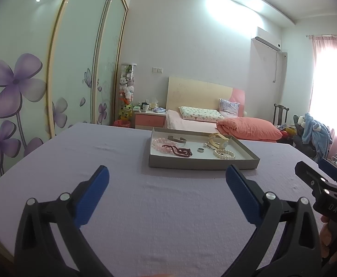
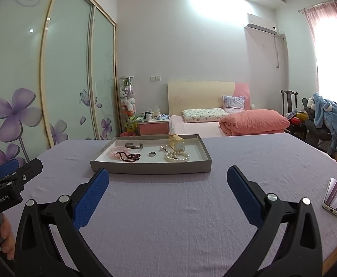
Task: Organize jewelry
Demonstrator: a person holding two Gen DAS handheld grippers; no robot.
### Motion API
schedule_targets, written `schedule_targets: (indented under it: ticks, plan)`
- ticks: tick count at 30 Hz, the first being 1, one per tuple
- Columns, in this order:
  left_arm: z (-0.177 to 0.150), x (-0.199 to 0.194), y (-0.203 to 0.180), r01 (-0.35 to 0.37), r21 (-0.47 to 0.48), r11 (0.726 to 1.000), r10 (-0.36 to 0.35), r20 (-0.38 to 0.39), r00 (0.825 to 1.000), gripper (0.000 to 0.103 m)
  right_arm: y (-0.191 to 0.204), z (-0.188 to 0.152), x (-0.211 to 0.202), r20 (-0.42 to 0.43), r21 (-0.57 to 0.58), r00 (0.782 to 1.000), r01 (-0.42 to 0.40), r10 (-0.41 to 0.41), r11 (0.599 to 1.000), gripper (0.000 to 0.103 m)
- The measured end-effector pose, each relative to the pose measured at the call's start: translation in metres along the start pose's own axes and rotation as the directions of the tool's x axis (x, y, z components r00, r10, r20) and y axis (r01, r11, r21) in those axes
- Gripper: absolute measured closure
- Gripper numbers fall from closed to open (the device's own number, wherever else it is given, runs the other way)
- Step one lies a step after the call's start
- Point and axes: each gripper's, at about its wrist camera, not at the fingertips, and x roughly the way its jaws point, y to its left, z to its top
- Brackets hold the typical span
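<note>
Grey tray [image 2: 150,168] of jewelry sits on the lilac-covered table [image 2: 168,207].
Both the left gripper [image 1: 167,173] and right gripper [image 2: 167,173] hover before it, spread wide, holding nothing; a phone [image 2: 334,193] lies far right.

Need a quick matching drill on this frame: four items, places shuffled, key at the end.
Items:
1. pearl bracelet
2. metal cuff
3. ring
4. phone

Places:
A. on the purple cloth, outside the tray, right side
B. middle of the tray floor
C. front right part of the tray
D. back left part of the tray, behind the pink beads

Pairs: 1-C, 2-D, 3-B, 4-A
</note>
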Motion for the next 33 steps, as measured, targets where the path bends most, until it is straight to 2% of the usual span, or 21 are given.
schedule_targets:
  ticks: [33]
  plan:
    - [-0.0020, -0.0015, -0.0035, 0.013, 0.009, 1.000, -0.013, 0.005, 1.000, 0.004, 0.0045, -0.0005, -0.0028, -0.002, 0.020, 1.000, -0.020, 0.020, 1.000, 0.002]
